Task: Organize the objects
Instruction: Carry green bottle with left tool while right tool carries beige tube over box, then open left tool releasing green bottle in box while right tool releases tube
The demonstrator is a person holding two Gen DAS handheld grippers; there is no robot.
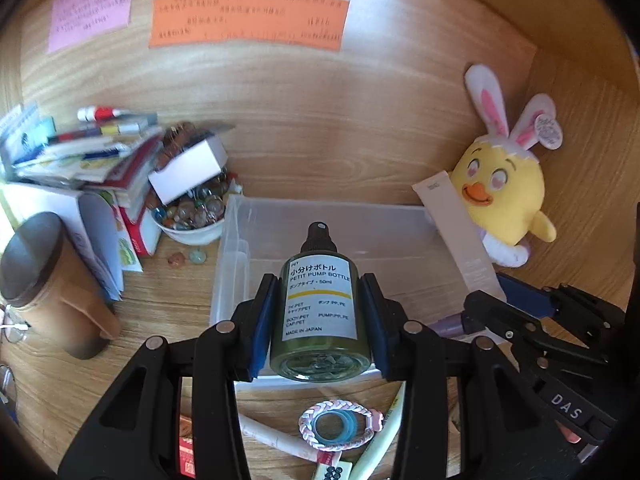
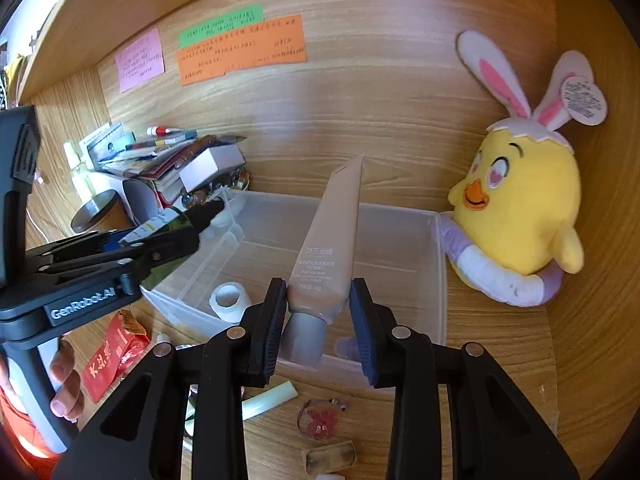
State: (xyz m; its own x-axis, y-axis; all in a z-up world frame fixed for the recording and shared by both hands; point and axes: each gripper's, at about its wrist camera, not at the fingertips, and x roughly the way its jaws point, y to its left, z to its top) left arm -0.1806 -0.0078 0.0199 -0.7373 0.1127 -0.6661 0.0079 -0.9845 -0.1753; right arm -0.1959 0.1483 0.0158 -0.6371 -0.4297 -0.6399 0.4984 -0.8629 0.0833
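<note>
In the left wrist view my left gripper [image 1: 318,282] is shut on a dark green pump bottle [image 1: 320,312] with a white label. The bottle stands upright over the near edge of a clear plastic bin [image 1: 360,216]. In the right wrist view my right gripper [image 2: 319,286] is shut on a beige cream tube [image 2: 334,236], held cap down above the same bin [image 2: 400,220]. A white tape roll [image 2: 230,300] lies in the bin's near left corner. Each gripper shows in the other's view: the right gripper [image 1: 492,300] at the right, the left gripper [image 2: 176,232] at the left with a hand below it.
A yellow chick plush [image 2: 516,208] with bunny ears leans at the bin's right. Left of the bin stand a bowl of marbles [image 1: 192,216], a pile of books and boxes [image 1: 92,156] and a brown lidded cup [image 1: 52,284]. A bracelet [image 1: 340,424], pens and a red packet [image 2: 112,356] lie in front.
</note>
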